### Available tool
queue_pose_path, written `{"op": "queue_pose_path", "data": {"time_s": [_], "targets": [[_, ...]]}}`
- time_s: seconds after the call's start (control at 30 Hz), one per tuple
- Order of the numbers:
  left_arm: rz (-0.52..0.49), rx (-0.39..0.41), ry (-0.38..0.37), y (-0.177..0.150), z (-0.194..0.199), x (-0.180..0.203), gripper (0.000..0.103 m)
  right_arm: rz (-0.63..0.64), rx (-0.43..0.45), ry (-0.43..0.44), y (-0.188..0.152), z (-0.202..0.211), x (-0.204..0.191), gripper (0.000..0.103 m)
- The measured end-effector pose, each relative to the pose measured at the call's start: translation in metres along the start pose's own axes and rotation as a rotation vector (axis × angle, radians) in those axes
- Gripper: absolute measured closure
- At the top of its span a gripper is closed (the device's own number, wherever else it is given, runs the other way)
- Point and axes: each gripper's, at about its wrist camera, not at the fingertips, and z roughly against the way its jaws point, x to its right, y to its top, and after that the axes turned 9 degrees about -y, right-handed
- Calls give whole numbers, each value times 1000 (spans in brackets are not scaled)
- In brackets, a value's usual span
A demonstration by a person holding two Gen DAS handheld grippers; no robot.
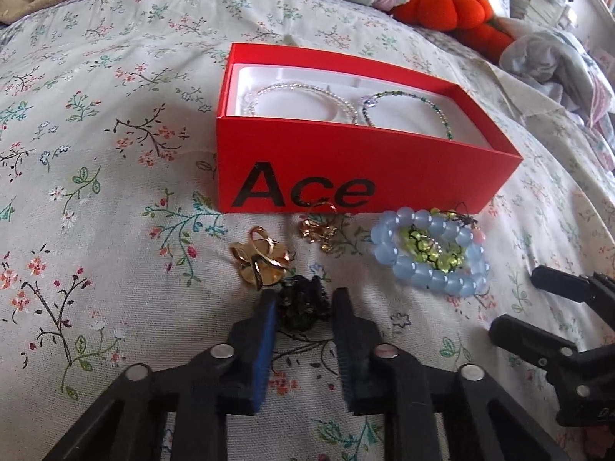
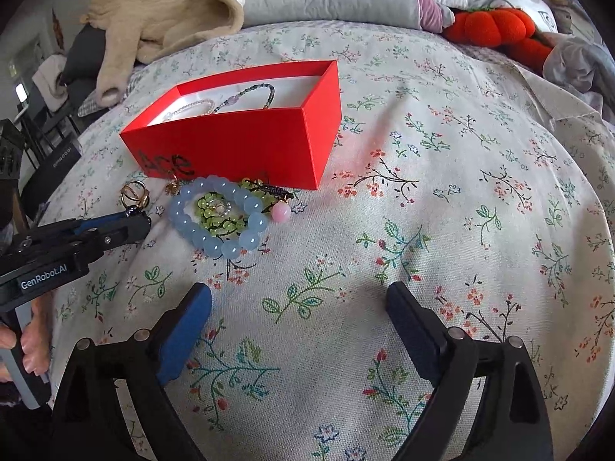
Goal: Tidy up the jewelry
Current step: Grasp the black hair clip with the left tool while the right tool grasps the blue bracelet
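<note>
Our left gripper [image 1: 303,307] sits part-closed around a small black piece [image 1: 301,303]; contact unclear; it looks light, lumpy; our right gripper [image 2: 300,307] gapes empty.

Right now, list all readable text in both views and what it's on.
"Ace": black letters on the front wall of the red box, clear in the left wrist view, skewed in the right wrist view.
"GenRobot.AI": white label on the body of the left tongs, right wrist view.
Small white print on a dark box at the left edge: too small to read.
Nothing else legible.
</note>
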Motion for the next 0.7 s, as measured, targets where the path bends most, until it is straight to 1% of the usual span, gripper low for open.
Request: {"op": "queue_pose_path", "data": {"time_s": [0.07,0.13,0.17,0.23,0.27,0.33,0.43,0.6,0.67,0.7], "targets": [[6,-2,-7,0,1,-2,83,-25,-4,19,3,0,2,13],[1,-6,-7,0,3,-2,83,-51,-9,40,8,0,4,25],[-1,-7,-6,-1,5,-2,83,-62,-14,52,10,0,4,28],[-2,-8,-10,-1,7,-2,83,-80,-22,79,16,0,4,41],[-3,-10,-12,-1,8,-2,83,-86,-27,88,18,0,3,45],[-10,-8,-17,-2,11,-1,83,-94,-42,111,22,-3,0,61],[-24,-8,-14,-3,14,0,83,-100,-57,119,27,-9,-6,68],[-26,-10,-14,-4,18,-4,83,-125,-90,123,34,-17,-8,71],[-25,-13,-13,-5,17,-5,83,-140,-104,133,37,-20,-8,75],[-24,-14,-13,-5,17,-6,83,-145,-113,142,39,-21,-9,80]]}}
